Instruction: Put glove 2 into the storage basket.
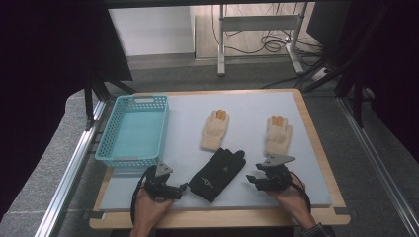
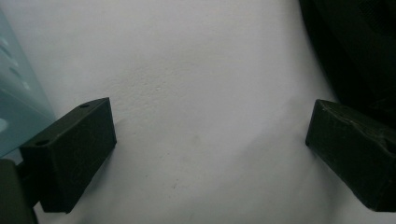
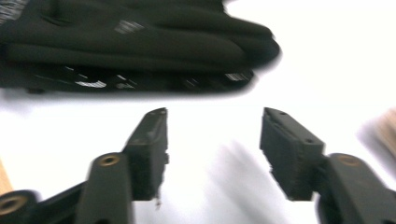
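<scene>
High view: black glove (image 1: 218,174) lies flat at lower centre of the frame, on the grey mat (image 1: 247,106), between the left gripper (image 1: 180,190) and the right gripper (image 1: 253,177); neither touches it. Judged soft, limp and light, so it will sag and fold when lifted; best pinched at the cuff edge or a fingertip. Two cream gloves (image 1: 215,129) (image 1: 278,133) lie above it, a teal basket (image 1: 132,129) at left. The hands cover much of both grippers here.

Left gripper view: jaws wide apart over bare mat, nothing between them. Black glove (image 2: 350,51) is cut off at the upper right corner; basket wall (image 2: 16,102) is a blurred sliver at left.

Right gripper view: jaws parted, nothing between them, black glove (image 3: 130,46) across the upper left, beyond the tips. Motion blur smears its seams and print; cuff and fingers are hard to tell apart.
</scene>
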A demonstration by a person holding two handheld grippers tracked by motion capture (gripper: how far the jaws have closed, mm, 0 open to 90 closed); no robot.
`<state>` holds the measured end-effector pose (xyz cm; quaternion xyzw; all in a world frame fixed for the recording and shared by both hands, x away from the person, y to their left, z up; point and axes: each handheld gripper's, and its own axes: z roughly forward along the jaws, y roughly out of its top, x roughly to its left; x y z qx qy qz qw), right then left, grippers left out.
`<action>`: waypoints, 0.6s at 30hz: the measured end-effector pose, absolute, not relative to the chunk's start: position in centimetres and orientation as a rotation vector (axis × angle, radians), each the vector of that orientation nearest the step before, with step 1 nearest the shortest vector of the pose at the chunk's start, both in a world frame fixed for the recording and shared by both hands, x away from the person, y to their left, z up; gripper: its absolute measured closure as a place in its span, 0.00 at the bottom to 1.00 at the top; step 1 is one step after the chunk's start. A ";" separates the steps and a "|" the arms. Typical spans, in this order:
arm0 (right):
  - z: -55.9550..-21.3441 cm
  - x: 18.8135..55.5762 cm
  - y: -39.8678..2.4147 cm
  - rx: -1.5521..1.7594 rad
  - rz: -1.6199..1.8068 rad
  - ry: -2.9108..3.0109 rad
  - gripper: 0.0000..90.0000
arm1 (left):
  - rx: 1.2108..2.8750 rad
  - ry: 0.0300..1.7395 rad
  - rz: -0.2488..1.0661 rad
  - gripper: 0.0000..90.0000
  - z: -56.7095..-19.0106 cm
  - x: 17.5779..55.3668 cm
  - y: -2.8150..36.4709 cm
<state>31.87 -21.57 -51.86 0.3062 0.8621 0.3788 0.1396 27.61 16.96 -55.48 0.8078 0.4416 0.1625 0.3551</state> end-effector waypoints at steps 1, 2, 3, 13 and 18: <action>-52.0 32.1 -22.0 0.905 1.088 2.509 0.37 | 2.087 1.141 0.421 0.02 -55.5 27.6 17.0; -52.2 32.3 -22.4 0.912 1.079 2.508 0.36 | 2.087 1.141 0.422 0.02 -55.5 27.6 17.0; -52.4 32.4 -22.7 0.918 1.072 2.497 0.34 | 2.086 1.141 0.422 0.02 -55.5 27.6 17.0; -53.2 32.9 -23.7 0.963 1.019 2.426 0.24 | 2.084 1.142 0.419 0.02 -55.5 27.6 17.0; -53.2 32.9 -23.7 0.968 1.023 2.420 0.24 | 2.093 1.137 0.418 0.04 -55.3 27.6 17.1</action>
